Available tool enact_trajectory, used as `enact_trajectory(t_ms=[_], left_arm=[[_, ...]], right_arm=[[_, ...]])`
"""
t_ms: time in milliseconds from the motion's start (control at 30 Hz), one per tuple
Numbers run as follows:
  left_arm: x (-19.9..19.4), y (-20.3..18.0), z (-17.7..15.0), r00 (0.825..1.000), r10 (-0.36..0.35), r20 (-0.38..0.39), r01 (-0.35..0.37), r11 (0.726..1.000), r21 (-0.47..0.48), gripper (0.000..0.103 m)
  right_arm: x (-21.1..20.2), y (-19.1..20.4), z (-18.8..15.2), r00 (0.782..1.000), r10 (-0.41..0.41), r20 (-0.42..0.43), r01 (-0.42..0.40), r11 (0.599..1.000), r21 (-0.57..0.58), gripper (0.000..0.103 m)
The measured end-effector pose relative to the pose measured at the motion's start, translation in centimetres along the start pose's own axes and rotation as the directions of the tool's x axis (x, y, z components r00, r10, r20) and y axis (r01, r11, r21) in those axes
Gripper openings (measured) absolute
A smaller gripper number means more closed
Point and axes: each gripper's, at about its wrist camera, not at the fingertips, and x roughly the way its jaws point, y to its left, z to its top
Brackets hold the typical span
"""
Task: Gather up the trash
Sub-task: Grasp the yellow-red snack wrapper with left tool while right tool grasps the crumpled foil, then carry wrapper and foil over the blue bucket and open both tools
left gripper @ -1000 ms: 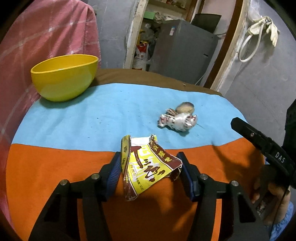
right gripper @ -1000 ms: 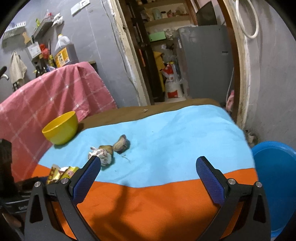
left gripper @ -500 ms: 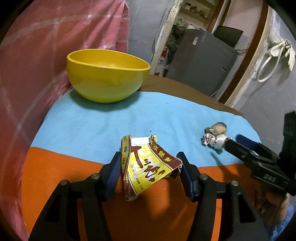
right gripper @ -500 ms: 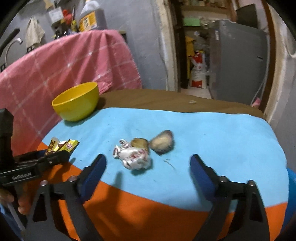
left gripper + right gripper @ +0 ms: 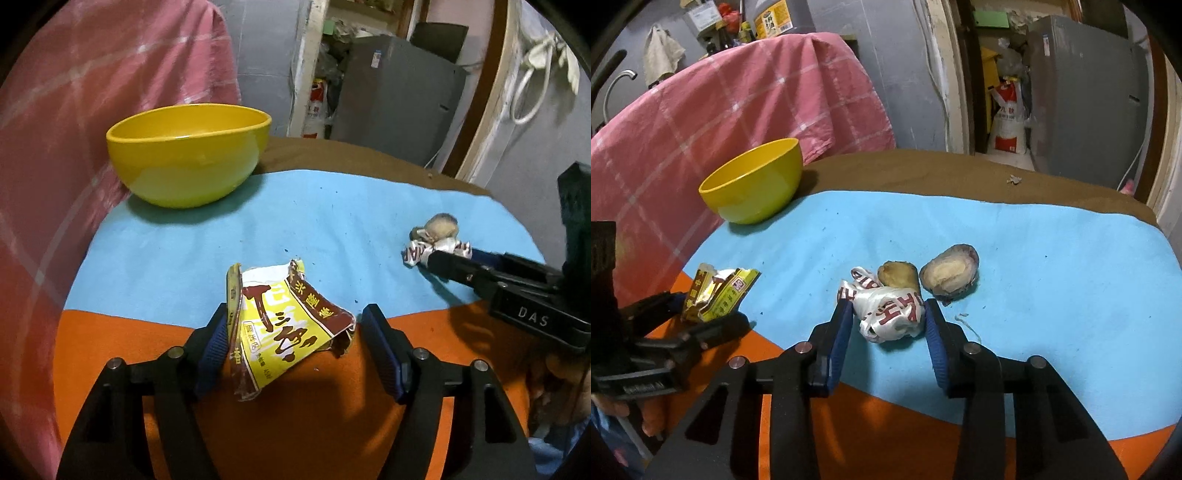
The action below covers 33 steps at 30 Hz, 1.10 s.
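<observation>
My left gripper [image 5: 291, 341] is shut on a crumpled yellow and brown snack wrapper [image 5: 280, 325] and holds it above the cloth; the wrapper also shows in the right wrist view [image 5: 716, 291]. My right gripper [image 5: 886, 325] has closed in around a crumpled white wrapper with red print [image 5: 886, 310] lying on the blue cloth, fingers at both its sides. Two pieces of food scrap, a brown one [image 5: 897, 275] and a larger peel [image 5: 951, 275], lie just behind it. A yellow bowl [image 5: 188, 151] stands at the back left, also seen in the right wrist view [image 5: 753, 181].
The table is covered by a blue and orange cloth [image 5: 207, 254] over brown fabric. A pink checked cloth [image 5: 701, 122] hangs behind the bowl. A grey cabinet [image 5: 1086, 96] and a sack [image 5: 1008, 125] stand beyond the table.
My right gripper moved in to the white wrapper and narrowed from wide open to around it. My left gripper kept hold of the snack wrapper and came nearer the bowl.
</observation>
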Motion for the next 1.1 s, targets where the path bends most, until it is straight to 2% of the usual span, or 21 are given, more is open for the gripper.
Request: enact_trajectory(t_ms=[33, 100, 233, 367, 533, 600, 733, 867, 933, 1000, 1067, 1100], left_arm=[[0.0, 0.0, -0.1, 1.0, -0.002, 0.001, 0.002, 1.0, -0.002, 0.064], [-0.1, 0.4, -0.1, 1.0, -0.007, 0.009, 0.007, 1.0, -0.024, 0.052], [-0.7, 1.5, -0.4, 0.999, -0.05, 0.019, 0.052, 0.996, -0.074, 0.052], [-1.8, 1.2, -1.0, 0.998, -0.052, 0.034, 0.054, 0.996, -0.064, 0.052], [-3.9, -0.4, -1.2, 0.987, -0.09, 0.132, 0.096, 0.994, -0.042, 0.052], [-4.6, -1.6, -1.1, 0.978, -0.112, 0.176, 0.117, 0.993, -0.017, 0.052], [-5.8, -4.8, -0.6, 0.953, -0.151, 0.261, 0.144, 0.989, 0.046, 0.052], [-6.5, -8.3, 0.0, 0.926, -0.2, 0.319, 0.171, 0.978, 0.115, 0.052], [-6.6, -10.2, 0.6, 0.913, -0.232, 0.337, 0.192, 0.97, 0.148, 0.052], [-6.3, -12.7, 1.4, 0.898, -0.277, 0.342, 0.224, 0.957, 0.185, 0.052], [-5.9, -14.8, 2.0, 0.887, -0.311, 0.342, 0.248, 0.944, 0.217, 0.052], [-5.7, -15.7, 2.2, 0.881, -0.329, 0.34, 0.261, 0.937, 0.232, 0.052]], right_arm=[[0.0, 0.2, 0.0, 1.0, -0.004, 0.003, 0.004, 1.0, -0.007, 0.036], [-0.3, 0.5, -0.1, 1.0, -0.01, 0.017, 0.01, 1.0, -0.02, 0.036], [-1.0, 0.9, -0.4, 0.998, -0.015, 0.055, 0.016, 0.999, -0.033, 0.036], [-2.3, 1.4, -1.7, 0.994, -0.035, 0.103, 0.04, 0.998, -0.044, 0.036], [-4.6, 0.9, -3.8, 0.982, -0.07, 0.177, 0.076, 0.997, -0.03, 0.035], [-5.9, 0.3, -4.2, 0.968, -0.101, 0.231, 0.105, 0.994, -0.005, 0.035], [-9.5, -1.7, -4.8, 0.924, -0.148, 0.353, 0.13, 0.989, 0.074, 0.035], [-13.0, -3.3, -5.3, 0.86, -0.213, 0.465, 0.165, 0.976, 0.142, 0.036], [-14.7, -4.3, -5.6, 0.817, -0.264, 0.513, 0.199, 0.964, 0.178, 0.036], [-16.5, -5.4, -6.2, 0.765, -0.33, 0.553, 0.246, 0.943, 0.223, 0.036], [-17.8, -6.6, -6.6, 0.727, -0.376, 0.574, 0.268, 0.926, 0.267, 0.036], [-18.8, -7.5, -7.1, 0.7, -0.411, 0.584, 0.28, 0.91, 0.306, 0.036]])
